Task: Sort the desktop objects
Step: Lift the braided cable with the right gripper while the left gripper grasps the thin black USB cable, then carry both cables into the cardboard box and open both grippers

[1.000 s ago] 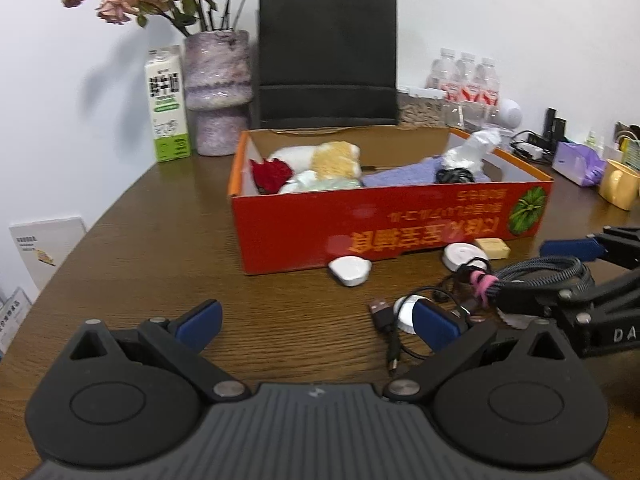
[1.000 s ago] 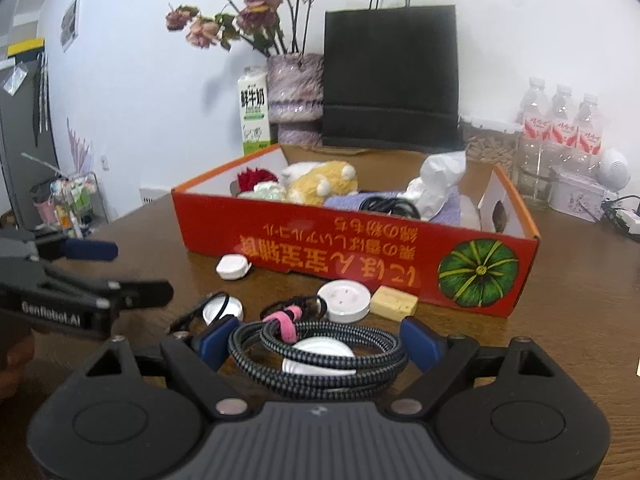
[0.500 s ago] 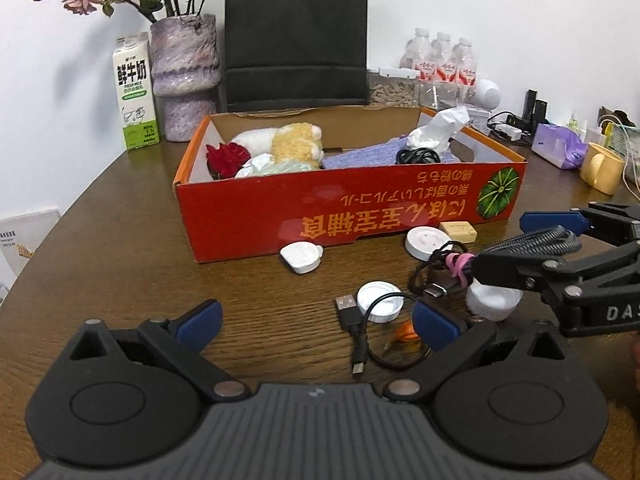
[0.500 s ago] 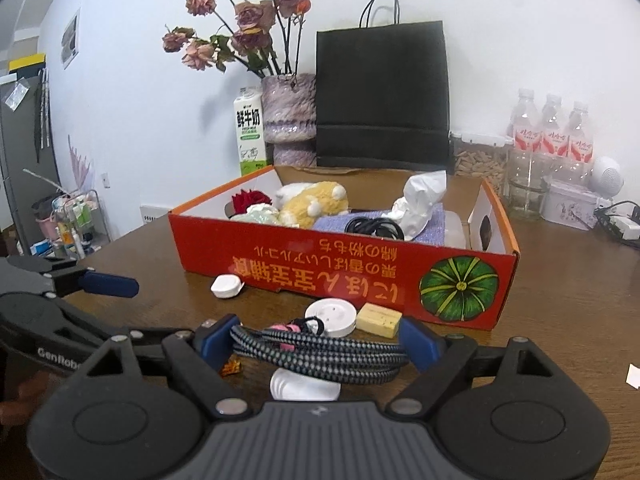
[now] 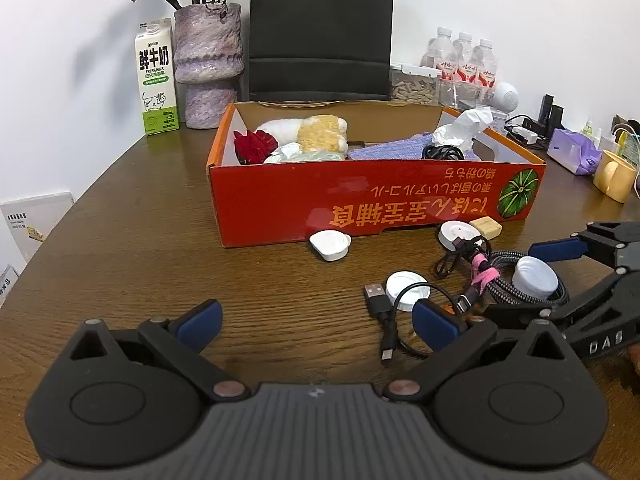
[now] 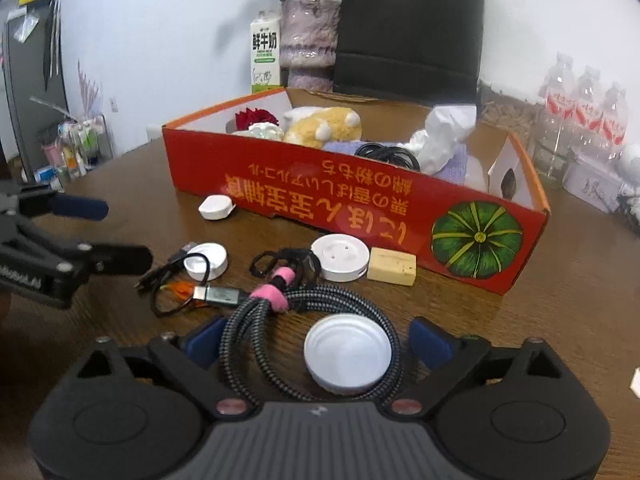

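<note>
A coiled braided cable (image 6: 256,332) with a pink strap (image 6: 271,296) lies on the wooden table around a white round lid (image 6: 347,354). My right gripper (image 6: 316,340) is open with its fingers on either side of the coil; it also shows in the left wrist view (image 5: 532,280). My left gripper (image 5: 316,320) is open and empty over bare table, left of a thin black USB cable (image 5: 386,320). The red cardboard box (image 5: 376,200) behind holds plush toys, a cloth, a black cable and tissue.
White round pieces (image 5: 406,285) (image 5: 330,244) (image 6: 340,257) and a beige block (image 6: 391,266) lie in front of the box. A vase (image 5: 208,64), milk carton (image 5: 157,80), black bag (image 5: 320,32), water bottles (image 5: 464,60) and a yellow mug (image 5: 614,176) stand around it.
My right gripper has opened and the braided cable, lifted half a second ago, now lies on the table. My left gripper has drifted and stays open.
</note>
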Demonstrator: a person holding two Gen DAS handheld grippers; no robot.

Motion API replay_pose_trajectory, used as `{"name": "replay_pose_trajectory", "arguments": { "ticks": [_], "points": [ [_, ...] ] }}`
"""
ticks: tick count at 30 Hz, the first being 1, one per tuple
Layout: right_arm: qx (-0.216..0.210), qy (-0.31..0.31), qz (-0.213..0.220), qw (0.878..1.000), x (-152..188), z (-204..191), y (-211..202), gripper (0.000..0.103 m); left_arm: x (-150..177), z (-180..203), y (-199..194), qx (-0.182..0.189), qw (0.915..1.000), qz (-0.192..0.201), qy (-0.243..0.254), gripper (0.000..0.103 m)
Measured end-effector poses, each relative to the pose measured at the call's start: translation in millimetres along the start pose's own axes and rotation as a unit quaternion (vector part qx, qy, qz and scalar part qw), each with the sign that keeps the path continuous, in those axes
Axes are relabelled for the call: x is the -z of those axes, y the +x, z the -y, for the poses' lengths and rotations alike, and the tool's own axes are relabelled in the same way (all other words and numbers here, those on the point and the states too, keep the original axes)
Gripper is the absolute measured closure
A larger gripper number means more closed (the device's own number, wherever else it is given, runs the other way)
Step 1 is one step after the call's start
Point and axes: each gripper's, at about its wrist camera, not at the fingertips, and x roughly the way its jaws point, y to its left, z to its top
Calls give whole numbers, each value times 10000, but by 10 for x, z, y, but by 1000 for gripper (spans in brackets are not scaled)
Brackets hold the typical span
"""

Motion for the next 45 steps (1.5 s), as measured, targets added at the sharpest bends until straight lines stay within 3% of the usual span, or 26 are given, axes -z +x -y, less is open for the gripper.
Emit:
{"name": "replay_pose_trajectory", "arguments": {
  "ticks": [2, 3, 16, 22, 27, 34, 37, 40, 41, 45],
  "points": [
    [-68, -18, 57, 10000, 3, 28, -15, 16, 2, -3, 3, -11, 10000, -11, -8, 0],
    [-52, 6, 83, 10000, -2, 33, -34, 17, 5, 1, 3, -16, 10000, -19, -10, 0],
    [309, 280, 1061, 9935, -39, 97, -379, 18, -73, 248, 13, 225, 9996, -107, 93, 0],
    [493, 469, 1147, 9911, 37, 240, -437, 18, -95, 395, 108, -35, 9999, -155, 4, 0],
    [500, 566, 1190, 9900, 104, 315, -476, 18, -64, 299, 102, -205, 9995, -181, -186, 20],
    [427, 582, 1211, 9900, 136, 307, -490, 18, -12, 278, 177, -287, 9990, -331, -24, 31],
    [410, 535, 1192, 9906, 146, 281, -483, 18, -28, 331, 192, -196, 9994, -292, 50, 46],
    [400, 475, 1167, 9912, 161, 246, -476, 18, -46, 370, 211, -68, 9996, -248, 113, 71],
    [395, 464, 1174, 9912, 162, 242, -480, 18, -45, 382, 209, -24, 9997, -234, 120, 87],
    [407, 479, 1229, 9904, 171, 241, -512, 19, 1, 402, 170, 5, 9999, -142, 29, 89]
  ]
}}
